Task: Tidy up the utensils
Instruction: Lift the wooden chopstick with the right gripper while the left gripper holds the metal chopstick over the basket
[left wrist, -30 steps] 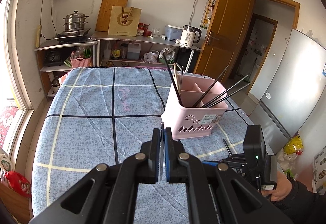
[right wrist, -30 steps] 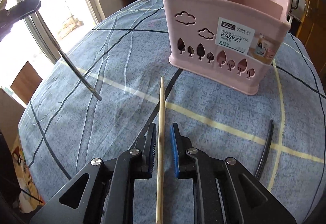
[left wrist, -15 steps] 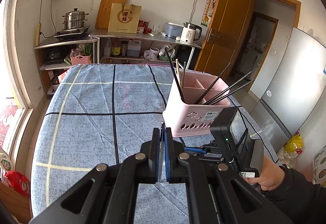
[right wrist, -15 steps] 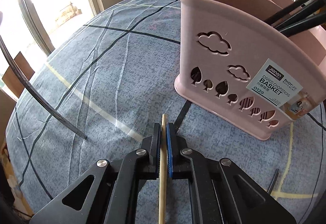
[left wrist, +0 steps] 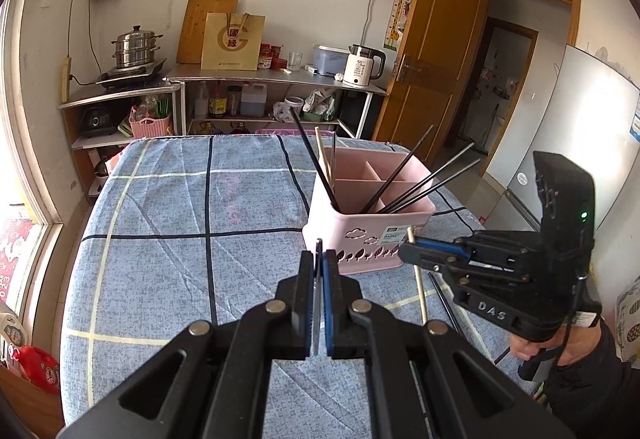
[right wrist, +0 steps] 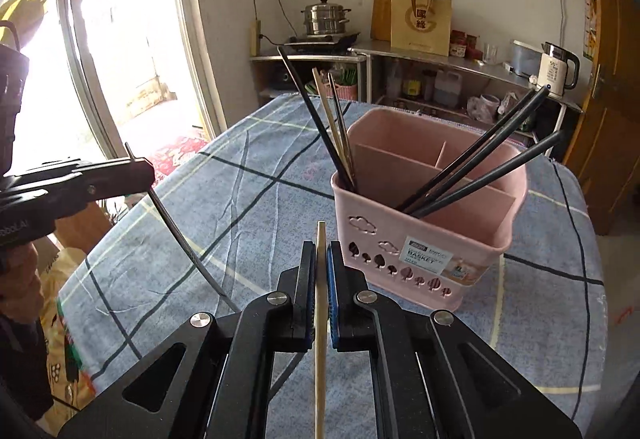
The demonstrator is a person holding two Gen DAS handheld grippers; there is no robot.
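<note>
A pink divided basket (left wrist: 360, 227) (right wrist: 480, 235) stands on the blue checked tablecloth (left wrist: 180, 219). Several dark chopsticks lean in its right compartment, and a black, a wooden and a metal one in its left. My right gripper (right wrist: 320, 251) is shut on a wooden chopstick (right wrist: 320, 319), raised above the cloth just in front of the basket. In the left wrist view, the right gripper (left wrist: 406, 251) hangs to the right with that chopstick (left wrist: 419, 291) pointing down. My left gripper (left wrist: 319, 259) is shut on a thin metal chopstick (left wrist: 317, 303), which shows as a long grey rod (right wrist: 180, 235) in the right wrist view.
A black chopstick (left wrist: 442, 295) lies on the cloth by the basket's right front corner. Beyond the table's far edge stand metal shelves (left wrist: 280, 79) with a kettle (left wrist: 362, 69) and a steamer pot (left wrist: 134, 49). A wooden door (left wrist: 440, 51) and a fridge (left wrist: 568, 135) are at the right.
The right gripper closed on the wooden chopstick that lay on the cloth and lifted it clear of the table. The left gripper stayed still with its metal chopstick.
</note>
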